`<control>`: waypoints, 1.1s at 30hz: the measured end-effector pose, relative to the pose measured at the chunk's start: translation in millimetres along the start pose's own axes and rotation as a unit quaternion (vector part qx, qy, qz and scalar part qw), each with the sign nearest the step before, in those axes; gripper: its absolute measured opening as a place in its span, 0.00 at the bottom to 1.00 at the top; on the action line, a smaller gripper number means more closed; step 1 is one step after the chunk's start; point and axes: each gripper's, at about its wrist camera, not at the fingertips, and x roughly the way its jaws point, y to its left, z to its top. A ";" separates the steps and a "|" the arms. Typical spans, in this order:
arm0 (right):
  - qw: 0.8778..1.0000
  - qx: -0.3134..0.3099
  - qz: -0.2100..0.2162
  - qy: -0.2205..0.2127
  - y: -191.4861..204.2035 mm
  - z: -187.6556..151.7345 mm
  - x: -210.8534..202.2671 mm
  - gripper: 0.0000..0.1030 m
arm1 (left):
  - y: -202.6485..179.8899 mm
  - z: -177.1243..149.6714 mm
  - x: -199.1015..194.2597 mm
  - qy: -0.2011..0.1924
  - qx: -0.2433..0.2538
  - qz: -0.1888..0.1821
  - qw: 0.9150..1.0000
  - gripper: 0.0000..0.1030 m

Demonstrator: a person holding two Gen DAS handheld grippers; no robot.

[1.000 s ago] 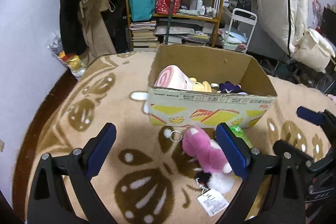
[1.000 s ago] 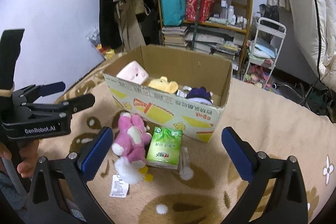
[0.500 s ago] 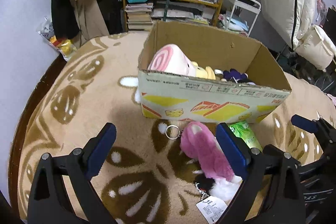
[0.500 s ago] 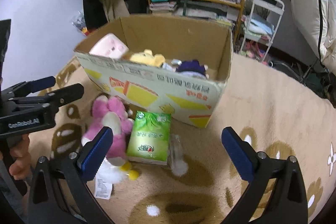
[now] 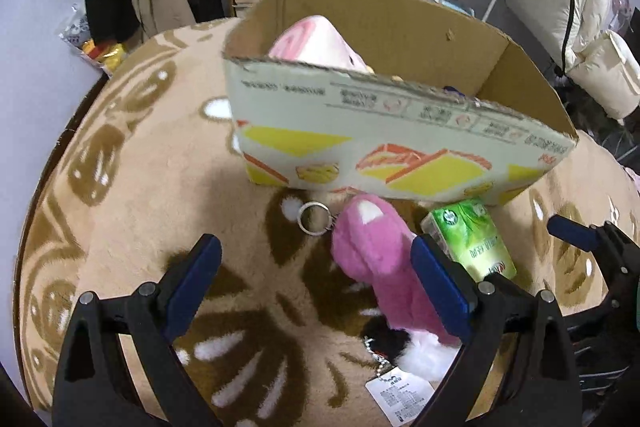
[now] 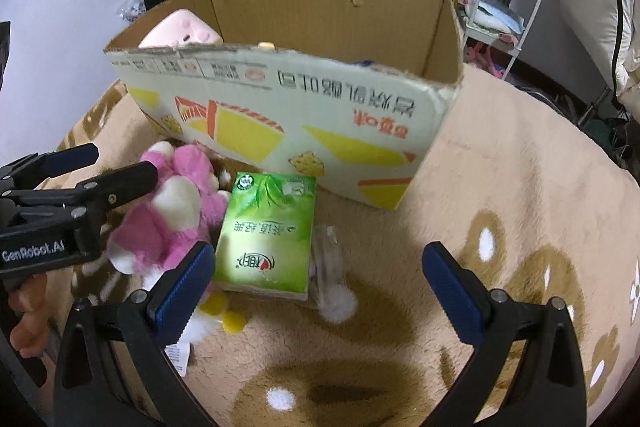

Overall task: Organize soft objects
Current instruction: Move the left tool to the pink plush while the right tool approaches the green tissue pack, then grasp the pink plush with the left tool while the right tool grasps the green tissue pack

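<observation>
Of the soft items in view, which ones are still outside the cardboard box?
Two: the pink plush toy and the green tissue pack, side by side on the blanket before the box. The pale pink cushion is already inside.

The right tool [image 6: 318, 285] hangs wide open above a green tissue pack [image 6: 268, 237]; beside it lies a pink plush [image 6: 176, 215], possibly touching.

The left gripper [image 5: 316, 279] points toward twelve o'clock, tilted downward, its blue-padded jaws spread wide with nothing between them. The right gripper [image 6: 318, 287] is likewise wide apart and empty, angled downward. In the right wrist view, the left gripper's black body enters from nine o'clock, with a person's fingers [image 6: 28, 323] wrapped beneath its handle.
</observation>
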 end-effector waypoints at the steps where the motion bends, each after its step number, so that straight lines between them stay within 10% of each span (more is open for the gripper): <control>1: 1.000 0.000 0.001 0.001 0.0 -0.2 1.2 1.00 | -1.0 -0.6 1.3 0.003 0.000 -0.004 1.000 0.92; 33: 0.999 0.002 0.018 0.049 6.0 -2.5 27.2 1.00 | -10.2 -10.4 34.1 0.075 -0.058 -0.094 0.991 0.82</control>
